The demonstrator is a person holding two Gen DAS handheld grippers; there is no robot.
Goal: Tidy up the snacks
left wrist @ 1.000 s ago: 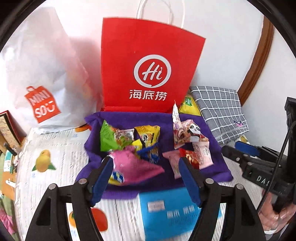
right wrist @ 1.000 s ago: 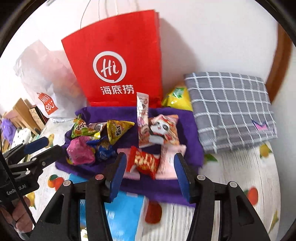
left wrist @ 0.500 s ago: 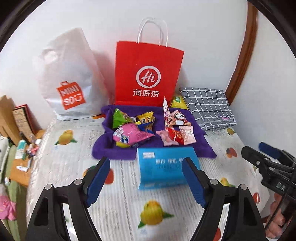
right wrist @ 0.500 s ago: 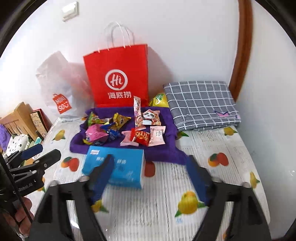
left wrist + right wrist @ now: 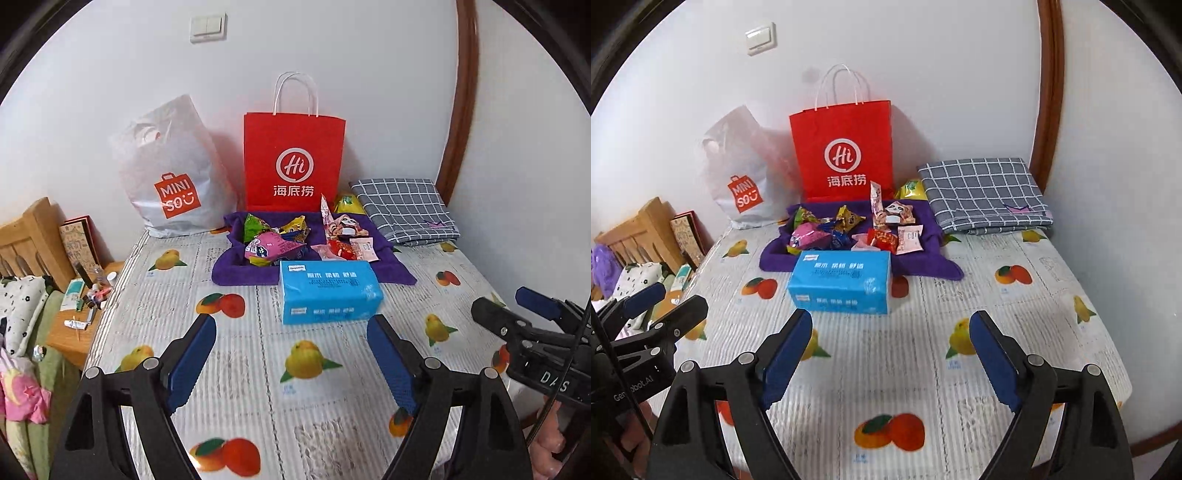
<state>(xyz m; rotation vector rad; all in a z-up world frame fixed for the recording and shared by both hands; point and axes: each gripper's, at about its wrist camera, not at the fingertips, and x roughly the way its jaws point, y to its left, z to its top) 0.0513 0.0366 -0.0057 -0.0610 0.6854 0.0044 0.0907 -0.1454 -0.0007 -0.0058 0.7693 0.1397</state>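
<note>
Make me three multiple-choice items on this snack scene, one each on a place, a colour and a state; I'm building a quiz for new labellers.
1. Where do the snacks lie?
A. on the purple cloth
B. inside the red bag
C. on the checked cushion

2. What colour is the tissue pack?
A. green
B. blue
C. yellow

3. How do the jaws of the left gripper and the right gripper stand?
A. shut on a snack
B. shut on nothing
C. open, nothing between them

Answers:
1 A, the wrappers sit on the cloth in front of the bag.
2 B, its wrapper is bright blue.
3 C, both have just been opening, and only the tablecloth shows between the pads.
</note>
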